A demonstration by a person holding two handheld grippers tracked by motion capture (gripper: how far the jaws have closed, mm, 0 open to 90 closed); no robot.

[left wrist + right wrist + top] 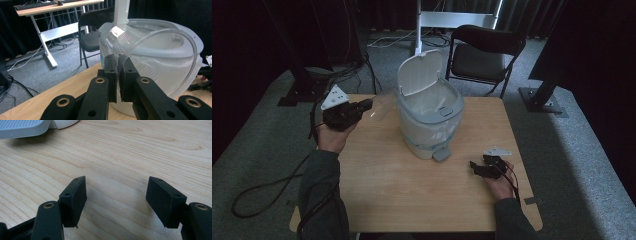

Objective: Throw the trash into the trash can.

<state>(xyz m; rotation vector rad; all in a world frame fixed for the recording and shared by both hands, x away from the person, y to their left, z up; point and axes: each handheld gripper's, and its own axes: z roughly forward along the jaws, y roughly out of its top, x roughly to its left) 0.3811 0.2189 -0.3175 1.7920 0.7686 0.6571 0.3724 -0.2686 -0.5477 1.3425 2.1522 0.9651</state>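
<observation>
A white-and-grey pedal bin (pixel 429 117) stands mid-table with its lid (pixel 421 72) swung up. My left gripper (pixel 368 104) is held above the table's left side and is shut on the rim of a clear plastic cup (pixel 382 106). The cup lies sideways, its mouth toward the bin. In the left gripper view the jaws (pixel 118 62) pinch the cup (pixel 160 57) wall, with the bin (pixel 155 23) right behind it. My right gripper (pixel 473 167) rests low on the table (pixel 412 200), open, to the right of the bin's pedal (pixel 441 155). Its jaws (pixel 116 195) are empty over bare wood, the pedal (pixel 22 127) ahead.
A black folding chair (pixel 484 52) stands behind the table's far edge, beside a white stand (pixel 418 25). Cables trail from the left gripper over the table's left edge to the floor. A desk with a keyboard (pixel 50 7) is farther off.
</observation>
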